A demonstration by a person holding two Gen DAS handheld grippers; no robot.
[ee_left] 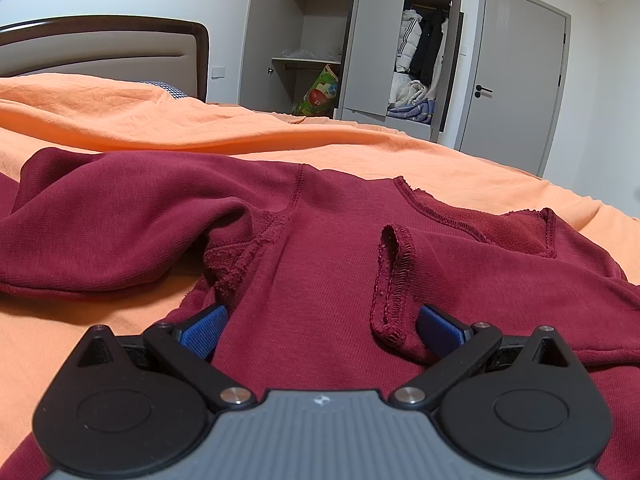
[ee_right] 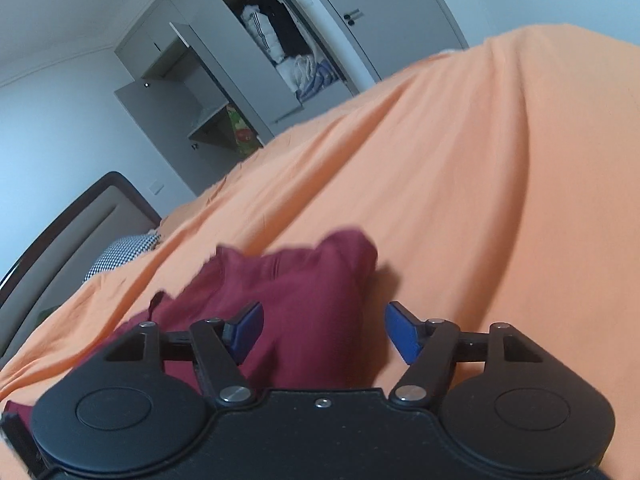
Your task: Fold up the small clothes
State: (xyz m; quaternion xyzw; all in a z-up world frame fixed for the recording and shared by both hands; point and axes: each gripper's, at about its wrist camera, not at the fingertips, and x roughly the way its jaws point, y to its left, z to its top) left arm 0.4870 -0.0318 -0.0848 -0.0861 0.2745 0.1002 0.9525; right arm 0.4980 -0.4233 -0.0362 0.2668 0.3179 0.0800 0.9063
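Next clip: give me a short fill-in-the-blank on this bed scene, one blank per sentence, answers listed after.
1. The dark red garment lies on an ______ bedsheet.
2. The fingers of the left claw are spread ______ over the cloth, with nothing clamped between them.
3. Behind the bed, the wardrobe doors stand ______.
4. The pads of the right claw are coloured ______.

Missing words: orange; open; open; blue
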